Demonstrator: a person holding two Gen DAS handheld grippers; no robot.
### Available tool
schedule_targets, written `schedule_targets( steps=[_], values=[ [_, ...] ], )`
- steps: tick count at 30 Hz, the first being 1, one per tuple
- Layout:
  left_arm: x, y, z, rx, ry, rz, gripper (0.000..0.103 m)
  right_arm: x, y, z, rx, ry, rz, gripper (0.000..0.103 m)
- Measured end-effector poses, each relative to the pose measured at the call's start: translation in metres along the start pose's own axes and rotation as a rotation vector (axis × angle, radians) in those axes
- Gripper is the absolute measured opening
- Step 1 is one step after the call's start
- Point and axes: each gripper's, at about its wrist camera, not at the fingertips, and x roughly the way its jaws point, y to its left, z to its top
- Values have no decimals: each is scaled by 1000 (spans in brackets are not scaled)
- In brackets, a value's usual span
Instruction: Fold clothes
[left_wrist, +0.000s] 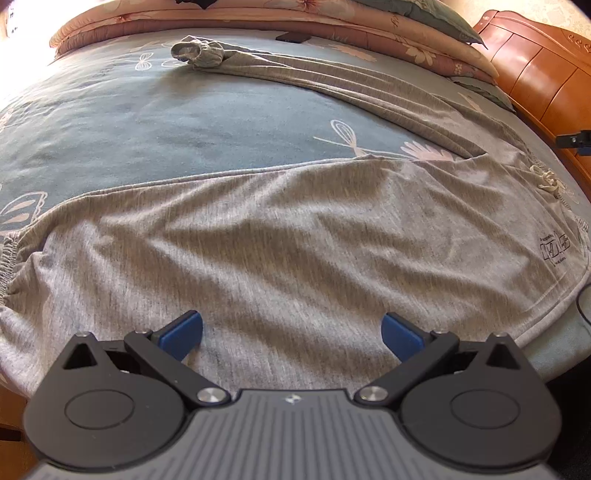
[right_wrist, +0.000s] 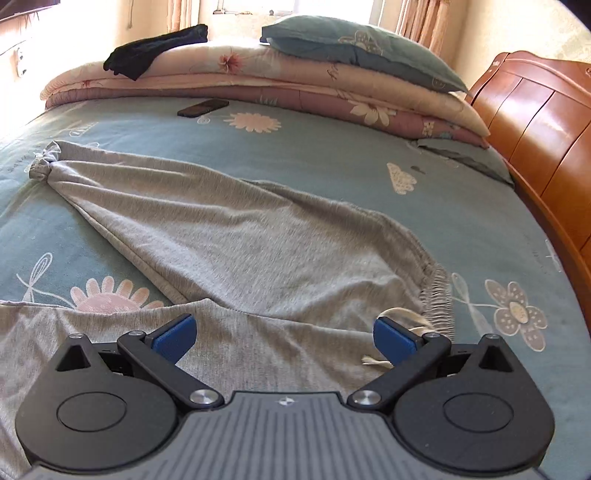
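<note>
Your left gripper (left_wrist: 291, 334) and right gripper (right_wrist: 284, 338) both spread wide, empty — grey knit jogger trousers (left_wrist: 280, 236) lie just ahead, unfolded. Next: you pinch far leg's cuff (right_wrist: 42, 164), bring over near leg.

You're in a home bedroom: a bed (right_wrist: 332, 177) with floral sheet, wooden headboard (right_wrist: 535, 122), folded quilts (right_wrist: 295, 92), a pillow (right_wrist: 362, 51), and curtained window (right_wrist: 417, 18).

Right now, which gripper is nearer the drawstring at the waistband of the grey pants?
Right. The right gripper is open with the drawstring right by its right finger. The left gripper hovers open over the near pant leg, the drawstring far off to its right.
</note>
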Motion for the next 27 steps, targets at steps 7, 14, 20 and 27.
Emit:
schedule_targets(
  steps=[7,14,20,27],
  values=[
    [-21,-26,-3,70,-57,-78,102,-83,-7,-18,90,-47,133,103],
    [-5,-27,-15,54,25,-51,102,-38,78,-93,92,66,246,103],
    [-19,-16,-29,24,20,-68,102,-11,156,-132,-44,82,253,103],
    [-36,-16,-19,-19,-3,-146,102,-13,174,-166,-71,47,221,103]
  ],
)
